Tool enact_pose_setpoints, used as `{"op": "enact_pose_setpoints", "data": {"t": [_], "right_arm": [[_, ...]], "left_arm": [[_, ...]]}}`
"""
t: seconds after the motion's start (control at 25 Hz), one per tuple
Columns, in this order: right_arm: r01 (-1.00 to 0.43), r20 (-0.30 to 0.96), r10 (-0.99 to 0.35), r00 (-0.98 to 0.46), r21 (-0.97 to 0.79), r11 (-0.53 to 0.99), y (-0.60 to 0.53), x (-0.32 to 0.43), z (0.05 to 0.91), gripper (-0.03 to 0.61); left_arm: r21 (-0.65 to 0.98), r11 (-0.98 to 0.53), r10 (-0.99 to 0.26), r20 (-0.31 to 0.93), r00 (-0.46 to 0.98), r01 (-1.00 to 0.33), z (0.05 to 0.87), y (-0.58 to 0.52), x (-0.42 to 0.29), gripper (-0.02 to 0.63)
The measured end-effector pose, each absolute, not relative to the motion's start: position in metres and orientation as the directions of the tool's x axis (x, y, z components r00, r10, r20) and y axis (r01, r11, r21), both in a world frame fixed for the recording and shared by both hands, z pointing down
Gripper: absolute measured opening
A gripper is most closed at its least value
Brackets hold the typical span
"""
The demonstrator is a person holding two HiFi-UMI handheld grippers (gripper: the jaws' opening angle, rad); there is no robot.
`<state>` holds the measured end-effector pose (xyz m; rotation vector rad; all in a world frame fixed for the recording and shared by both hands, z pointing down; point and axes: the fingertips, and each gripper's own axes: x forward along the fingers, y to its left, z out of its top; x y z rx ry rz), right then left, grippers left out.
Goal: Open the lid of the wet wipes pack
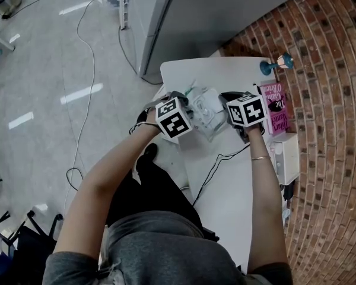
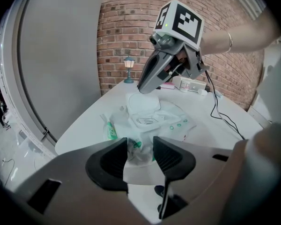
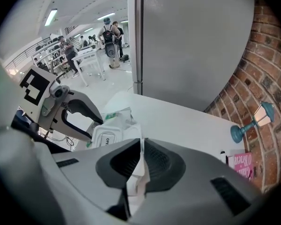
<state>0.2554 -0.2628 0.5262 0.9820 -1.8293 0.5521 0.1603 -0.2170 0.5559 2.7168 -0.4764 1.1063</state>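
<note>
The wet wipes pack (image 1: 206, 116) lies on the white table (image 1: 225, 189) between both grippers. In the left gripper view its crinkled near end sits pinched between my left gripper's (image 2: 140, 156) jaws. The pack's white flip lid (image 2: 143, 103) stands raised over the opening. My right gripper (image 2: 141, 89) comes down on the lid's top edge. In the right gripper view a thin white edge of the lid (image 3: 113, 136) is clamped in the narrow gap of the right gripper (image 3: 140, 161); its "OPEN" label faces me.
A pink book (image 1: 276, 108) and a white box (image 1: 285, 158) lie along the brick wall. A small blue lamp (image 1: 277, 64) stands at the far corner. A black cable (image 1: 216, 165) crosses the table. A green-and-white tube (image 2: 110, 128) lies left of the pack. A grey panel (image 3: 187, 41) rises behind.
</note>
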Motion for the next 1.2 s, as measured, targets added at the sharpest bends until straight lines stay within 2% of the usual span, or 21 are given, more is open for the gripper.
{"op": "enact_pose_setpoints", "data": {"t": [0.68, 0.72, 0.76, 0.96, 1.2], "right_arm": [[-0.835, 0.909, -0.369, -0.192, 0.047, 0.549, -0.277, 0.268, 0.554, 0.037], [-0.834, 0.911, -0.369, -0.183, 0.055, 0.550, -0.277, 0.269, 0.557, 0.037], [-0.829, 0.915, -0.367, -0.169, 0.070, 0.555, -0.276, 0.270, 0.560, 0.003], [-0.776, 0.921, -0.379, -0.087, 0.175, 0.606, -0.272, 0.266, 0.571, 0.006], [-0.801, 0.910, -0.403, -0.094, 0.171, 0.573, -0.273, 0.266, 0.565, 0.006]], "left_arm": [[0.045, -0.933, -0.225, 0.702, 0.676, -0.357, 0.556, -0.217, 0.161, 0.184], [0.046, -0.933, -0.224, 0.702, 0.676, -0.357, 0.556, -0.217, 0.161, 0.184], [0.046, -0.933, -0.224, 0.703, 0.675, -0.357, 0.556, -0.217, 0.161, 0.184], [0.049, -0.934, -0.218, 0.704, 0.676, -0.353, 0.556, -0.216, 0.162, 0.184], [0.045, -0.935, -0.220, 0.702, 0.677, -0.351, 0.556, -0.216, 0.159, 0.184]]}}
